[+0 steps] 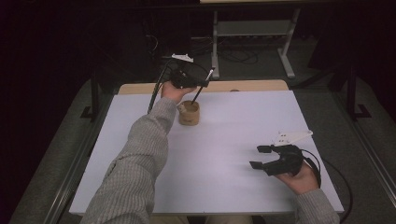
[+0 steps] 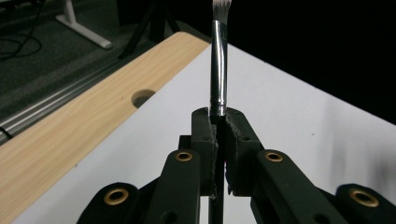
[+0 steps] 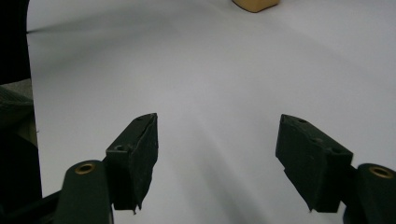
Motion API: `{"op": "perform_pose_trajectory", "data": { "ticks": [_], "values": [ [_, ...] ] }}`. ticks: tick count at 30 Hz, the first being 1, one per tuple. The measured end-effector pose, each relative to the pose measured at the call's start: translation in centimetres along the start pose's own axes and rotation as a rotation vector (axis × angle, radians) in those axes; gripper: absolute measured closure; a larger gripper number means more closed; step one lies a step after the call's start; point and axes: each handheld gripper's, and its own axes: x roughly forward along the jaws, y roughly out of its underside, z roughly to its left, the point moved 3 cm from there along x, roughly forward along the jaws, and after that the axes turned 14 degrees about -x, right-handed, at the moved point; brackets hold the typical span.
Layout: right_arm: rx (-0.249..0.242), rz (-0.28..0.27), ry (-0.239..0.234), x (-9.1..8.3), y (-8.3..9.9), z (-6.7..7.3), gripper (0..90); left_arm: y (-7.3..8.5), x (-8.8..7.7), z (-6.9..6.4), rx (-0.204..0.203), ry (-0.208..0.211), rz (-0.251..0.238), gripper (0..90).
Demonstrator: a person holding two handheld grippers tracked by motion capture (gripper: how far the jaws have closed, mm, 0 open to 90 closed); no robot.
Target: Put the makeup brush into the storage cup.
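The paintbrush [image 2: 218, 70] is clamped between the two black jaws of the left claw [image 2: 218, 122], which are shut tight on its handle just below the silver ferrule; in the left gripper view the ferrule rises straight up from the jaws and ends in a pale bristle tip at the top edge of the frame. In the high view the brush [image 1: 202, 87] hangs slanted in the left claw [image 1: 201, 83], bristle end up and to the right, its dark lower end pointing down into the mouth of a small tan wooden cup [image 1: 188, 113]; whether the end touches the cup's inside I cannot tell. The cup stands upright on the white tabletop [image 1: 224, 140], toward its far side, just beside the person's left wrist, whose grey knitted sleeve [image 1: 135, 168] runs up from the bottom edge. Beyond the white surface lies a strip of light wood [image 2: 70, 135] with a round hole in it. Well apart from the cup, near the right front corner of the tabletop, the right claw [image 1: 259, 157] is held low in the person's right hand; its jaws stand wide apart with nothing between them, and in the right gripper view [image 3: 217, 158] they frame bare white tabletop, with the cup's base [image 3: 256, 4] at the top edge.
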Motion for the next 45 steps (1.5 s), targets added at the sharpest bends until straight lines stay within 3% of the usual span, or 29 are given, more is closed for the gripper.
{"op": "perform_pose_trajectory", "data": {
  "ticks": [6,11,32,45],
  "values": [
    [0.001,0.001,-0.003,0.1,0.0,0.0,28.5,0.8,0.3,1.3,-0.034,0.0,-0.007,82.9],
    [0.001,0.0,-0.005,0.1,0.0,0.0,28.6,1.0,0.4,1.7,-0.035,-0.002,0.003,82.9],
    [-0.002,-0.002,-0.014,0.2,0.1,0.0,28.6,2.6,0.3,2.8,-0.065,-0.01,0.019,82.2],
    [0.001,-0.004,-0.018,0.2,0.1,0.0,28.6,2.8,0.3,2.8,-0.054,-0.027,0.048,82.7]
  ]
}}
